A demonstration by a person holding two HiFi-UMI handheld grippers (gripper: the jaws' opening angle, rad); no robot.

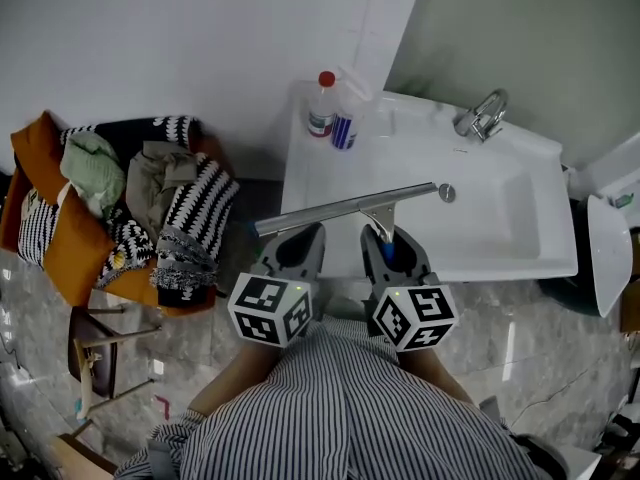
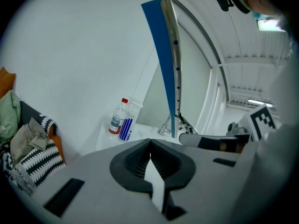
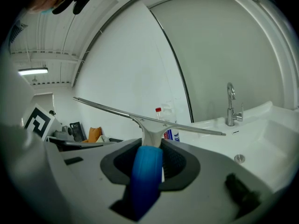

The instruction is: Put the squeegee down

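A squeegee [image 1: 345,208] with a long metal blade and a blue handle [image 3: 145,171] is held level over the front left of the white sink counter [image 1: 320,168]. My right gripper [image 1: 392,236] is shut on the blue handle. In the right gripper view the blade [image 3: 149,118] runs across in front of the jaws. My left gripper [image 1: 300,243] hangs just left of it, jaws closed together with nothing between them. In the left gripper view [image 2: 150,146] the squeegee blade [image 2: 169,64] stands upright to the right.
A red-capped bottle [image 1: 322,103] and a clear spray bottle [image 1: 345,123] stand at the counter's back left. The tap [image 1: 484,116] is at the back right, the basin [image 1: 500,213] to the right. A chair piled with clothes [image 1: 130,208] sits left of the counter.
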